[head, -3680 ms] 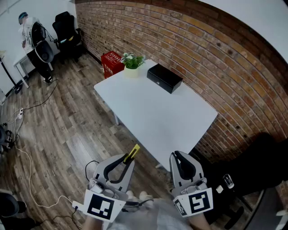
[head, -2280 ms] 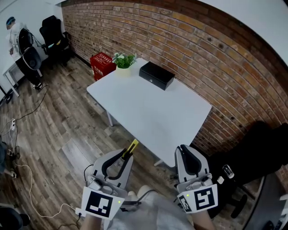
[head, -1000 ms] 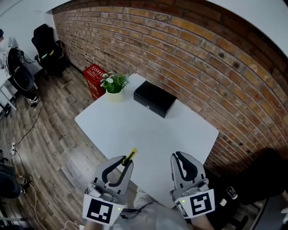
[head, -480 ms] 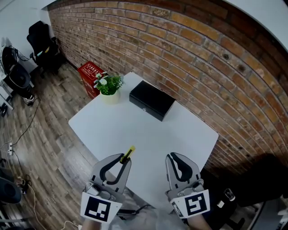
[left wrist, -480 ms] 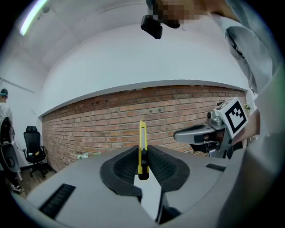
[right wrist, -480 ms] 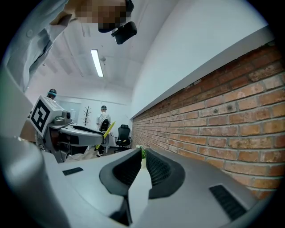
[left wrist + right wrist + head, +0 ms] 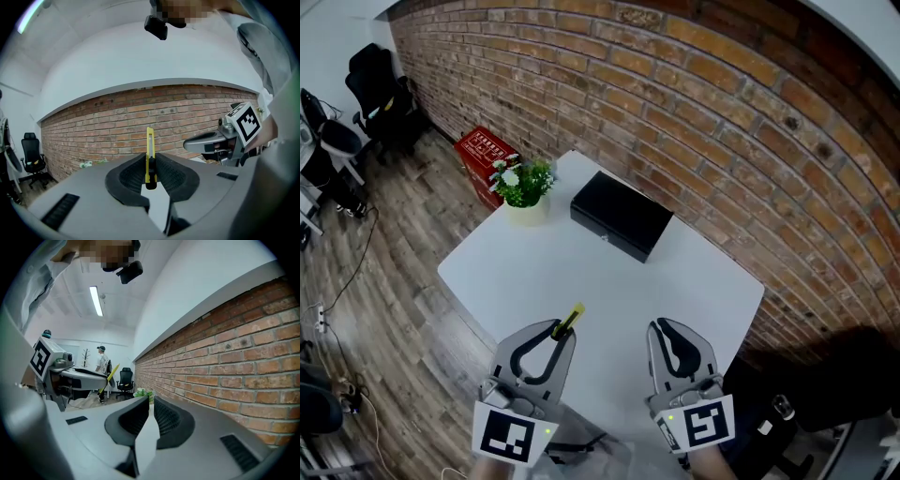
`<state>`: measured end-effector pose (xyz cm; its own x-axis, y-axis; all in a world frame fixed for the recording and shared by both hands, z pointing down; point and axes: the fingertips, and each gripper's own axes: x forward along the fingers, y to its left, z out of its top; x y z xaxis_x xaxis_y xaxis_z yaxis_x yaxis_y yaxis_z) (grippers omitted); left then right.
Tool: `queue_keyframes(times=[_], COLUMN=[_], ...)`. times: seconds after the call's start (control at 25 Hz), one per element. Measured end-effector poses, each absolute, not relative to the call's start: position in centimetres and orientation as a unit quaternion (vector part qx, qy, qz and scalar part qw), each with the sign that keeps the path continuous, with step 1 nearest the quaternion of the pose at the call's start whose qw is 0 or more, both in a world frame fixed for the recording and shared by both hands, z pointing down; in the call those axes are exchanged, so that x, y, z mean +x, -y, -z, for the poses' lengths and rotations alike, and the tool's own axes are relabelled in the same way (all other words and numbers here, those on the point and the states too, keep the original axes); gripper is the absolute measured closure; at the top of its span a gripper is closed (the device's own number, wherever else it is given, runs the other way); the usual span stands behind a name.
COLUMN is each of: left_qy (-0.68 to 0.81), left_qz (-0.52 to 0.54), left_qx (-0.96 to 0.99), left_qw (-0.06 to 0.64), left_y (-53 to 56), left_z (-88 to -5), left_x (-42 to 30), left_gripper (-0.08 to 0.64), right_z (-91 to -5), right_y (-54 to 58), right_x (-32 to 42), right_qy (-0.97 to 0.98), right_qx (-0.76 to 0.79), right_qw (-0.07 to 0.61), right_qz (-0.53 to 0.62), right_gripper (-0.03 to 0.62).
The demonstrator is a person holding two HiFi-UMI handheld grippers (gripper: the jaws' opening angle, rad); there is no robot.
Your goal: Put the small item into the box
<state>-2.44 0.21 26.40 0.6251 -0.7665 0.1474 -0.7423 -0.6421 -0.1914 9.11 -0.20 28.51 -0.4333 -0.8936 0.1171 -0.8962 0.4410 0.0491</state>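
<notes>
My left gripper (image 7: pixel 559 329) is shut on a yellow utility knife (image 7: pixel 572 319), which sticks up and forward out of the jaws; the knife (image 7: pixel 150 149) shows clamped between the pads in the left gripper view. My right gripper (image 7: pixel 662 329) is shut with nothing in it. Both hover over the near edge of the white table (image 7: pixel 572 272). The black box (image 7: pixel 622 217) stands closed at the table's far side, well ahead of both grippers. In the right gripper view the left gripper's knife (image 7: pixel 111 376) shows at the left.
A potted plant (image 7: pixel 523 185) stands on the table's far left corner, left of the box. A red crate (image 7: pixel 484 152) sits on the wooden floor behind it. A brick wall (image 7: pixel 703 103) runs along the table's far side. Office chairs (image 7: pixel 375 80) stand at the far left.
The view has closed in on the table: it was several steps ahead, and both grippers now hang over its near edge. The knife stays clamped in the left gripper.
</notes>
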Motion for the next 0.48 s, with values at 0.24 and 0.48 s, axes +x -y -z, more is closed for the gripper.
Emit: queue_keyframes(times=[0.24,0.48], left_qy=[-0.4,-0.386], left_qz=[0.119,0.125], left_qx=[-0.906,-0.912], left_qw=[0.069,0.068], left_y=[3.8,7.2], left_z=[-27.3,-29.2], left_x=[-2.9,-3.4], left_gripper=[0.492,0.492], right_z=[-30.2,-32.7], right_y=[4.1,8.1], right_x=[7.9,6.9], right_qy=[0.841,0.833], right_qx=[0.535,0.546], right_qw=[0.074,0.086], right_qz=[-0.015,-0.026], right_gripper=[0.532,0.532])
